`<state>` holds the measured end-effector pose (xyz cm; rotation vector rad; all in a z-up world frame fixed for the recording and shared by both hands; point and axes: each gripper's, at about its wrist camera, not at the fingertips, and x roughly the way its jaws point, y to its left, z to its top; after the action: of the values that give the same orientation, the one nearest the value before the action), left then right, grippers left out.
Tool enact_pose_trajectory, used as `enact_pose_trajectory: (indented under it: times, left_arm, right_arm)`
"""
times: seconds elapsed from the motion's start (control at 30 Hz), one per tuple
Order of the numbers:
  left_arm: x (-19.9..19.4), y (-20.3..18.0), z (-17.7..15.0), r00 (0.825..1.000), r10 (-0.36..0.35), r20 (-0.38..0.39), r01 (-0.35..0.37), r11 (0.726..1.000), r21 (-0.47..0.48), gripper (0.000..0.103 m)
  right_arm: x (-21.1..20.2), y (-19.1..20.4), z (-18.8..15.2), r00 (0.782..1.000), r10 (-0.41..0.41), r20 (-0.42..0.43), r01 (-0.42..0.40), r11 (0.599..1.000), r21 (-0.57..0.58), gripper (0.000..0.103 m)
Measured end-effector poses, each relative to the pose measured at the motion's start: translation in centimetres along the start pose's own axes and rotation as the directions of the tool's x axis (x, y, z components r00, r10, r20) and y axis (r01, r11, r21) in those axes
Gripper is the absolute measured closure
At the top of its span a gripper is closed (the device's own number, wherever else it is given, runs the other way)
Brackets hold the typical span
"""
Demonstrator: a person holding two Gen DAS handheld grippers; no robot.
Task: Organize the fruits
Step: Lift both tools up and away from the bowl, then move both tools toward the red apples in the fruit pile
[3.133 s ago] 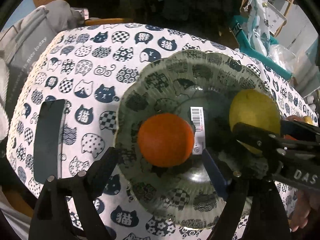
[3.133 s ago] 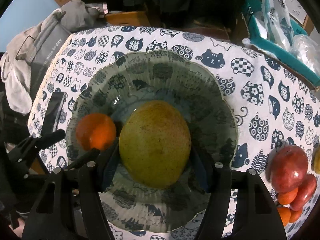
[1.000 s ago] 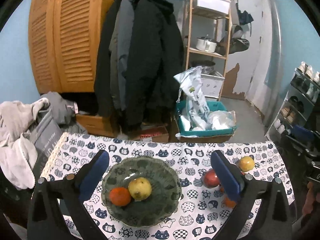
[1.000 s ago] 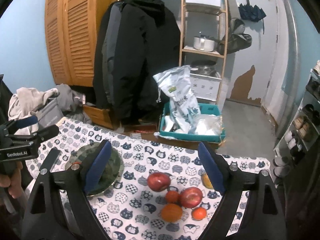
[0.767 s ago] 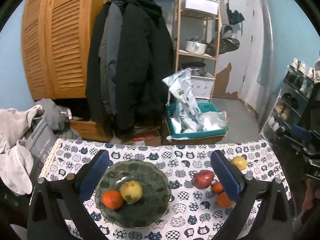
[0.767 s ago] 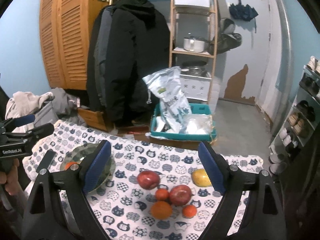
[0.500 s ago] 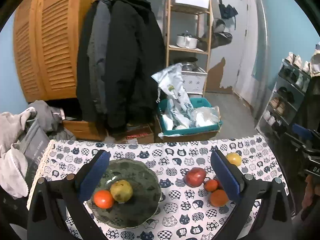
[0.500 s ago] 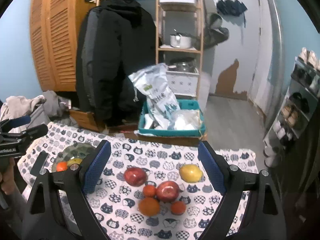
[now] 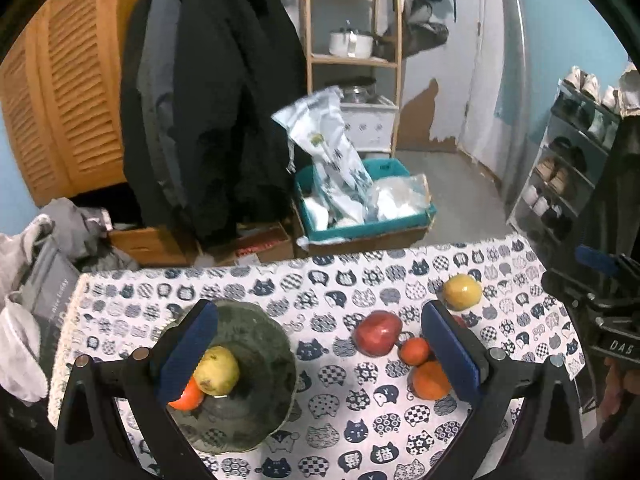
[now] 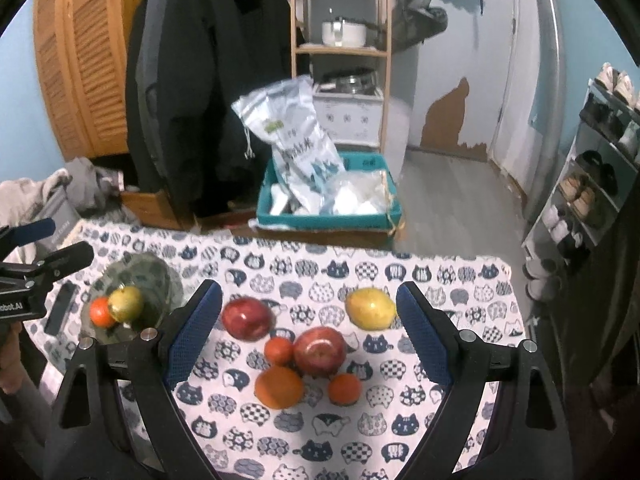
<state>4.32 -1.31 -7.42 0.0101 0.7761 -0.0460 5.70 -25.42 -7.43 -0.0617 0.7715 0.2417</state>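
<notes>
A dark green bowl on the cat-print table holds a yellow-green pear and an orange; the bowl also shows in the right wrist view. Loose fruit lies to its right: two red apples, a yellow fruit, a large orange and two small oranges. My left gripper is open and empty, high above the table. My right gripper is open and empty, high over the loose fruit.
A black phone lies left of the bowl. Grey clothes hang off the table's left end. Behind the table stand a teal crate with bags, hanging coats, a wooden shelf and a shoe rack.
Both grippers let go of the fruit in the bowl, opened and rose well above the table. In the last second both views drifted rightward toward the loose fruit.
</notes>
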Motion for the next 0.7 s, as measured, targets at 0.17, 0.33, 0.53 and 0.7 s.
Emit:
enact_pose_trajectory:
  times: [0.17,0.33,0.53,0.7]
  left_arm:
    - [2.5,-0.5,-0.5,0.999,0.000,-0.052,-0.001,1.000,-0.013,0.001]
    - [4.8,-0.9,-1.3,0.994,0.004,-0.105,-0.004,1.000,-0.008,0.001]
    - [7.2,-1.0,-1.9,0.989,0.009,-0.150,-0.010,1.000,-0.008,0.001]
    - [9.9,-1.2,-2.7,0.981,0.023,-0.193,-0.026,1.000,-0.010,0.001]
  right_arm:
    - [2.2,-0.5,-0.9,0.998,-0.008,-0.070,0.010,1.000,0.028,0.015]
    - [4.4,-0.9,-1.5,0.992,-0.015,-0.125,0.021,0.999,0.042,0.015]
    - [7.3,-1.3,-2.4,0.980,-0.026,-0.199,0.037,0.998,0.055,0.015]
    - [10.8,-1.9,-3.9,0.957,-0.056,-0.285,0.074,0.996,0.053,0.015]
